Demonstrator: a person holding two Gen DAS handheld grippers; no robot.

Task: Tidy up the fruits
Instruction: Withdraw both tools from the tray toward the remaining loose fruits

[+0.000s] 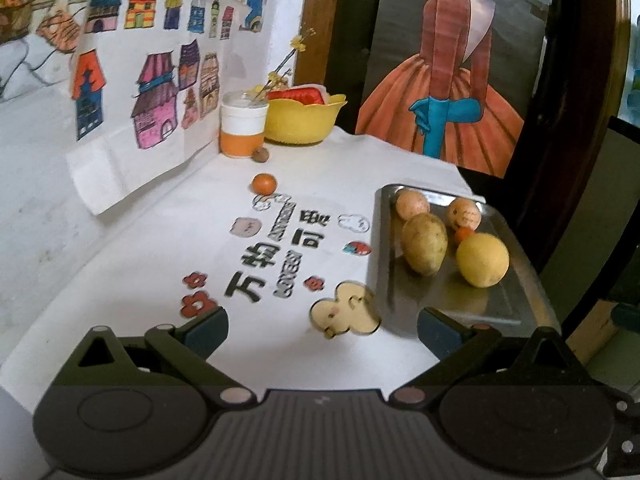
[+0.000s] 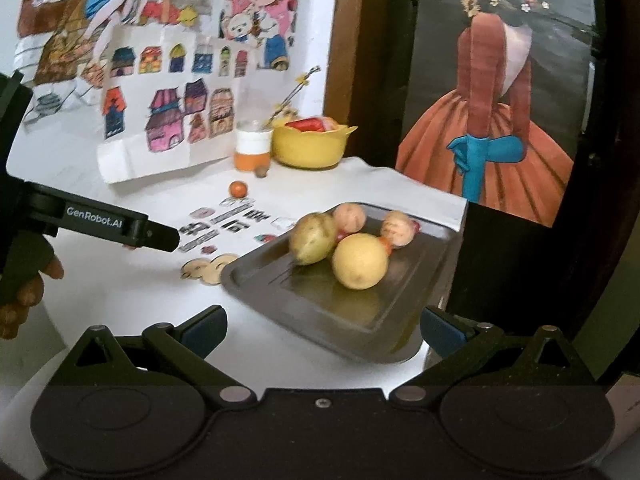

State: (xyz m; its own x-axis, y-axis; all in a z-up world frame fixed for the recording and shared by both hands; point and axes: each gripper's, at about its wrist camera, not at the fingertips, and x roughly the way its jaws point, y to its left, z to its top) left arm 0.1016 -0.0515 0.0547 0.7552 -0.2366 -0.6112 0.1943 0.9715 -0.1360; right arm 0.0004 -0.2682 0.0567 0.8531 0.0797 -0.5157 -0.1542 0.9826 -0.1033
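At far left of the right wrist view a gloved hand (image 2: 24,276) grips the left gripper (image 2: 160,240), mostly cut off by the frame edge. The left gripper (image 1: 322,330), in its own view, has its jaws spread wide and holding nothing over the white desk (image 1: 140,264), a smooth cloth printed with cartoon stickers and lettering. Farther back stand a round white-and-orange jar (image 1: 243,128) and a glossy yellow bowl (image 1: 302,120), whose red contents are hard to make out. A small orange fruit (image 1: 264,183) lies alone on the desk. To the right, a shiny rectangular metal tray (image 2: 320,312) holds an oval brownish fruit (image 2: 312,238), a smooth round yellow fruit (image 2: 359,261), two pinkish fruits (image 2: 350,217), blurred, and a tiny orange one nearly hidden between them. The right gripper (image 2: 324,326) hangs at the tray's near edge, jaws wide apart and empty.
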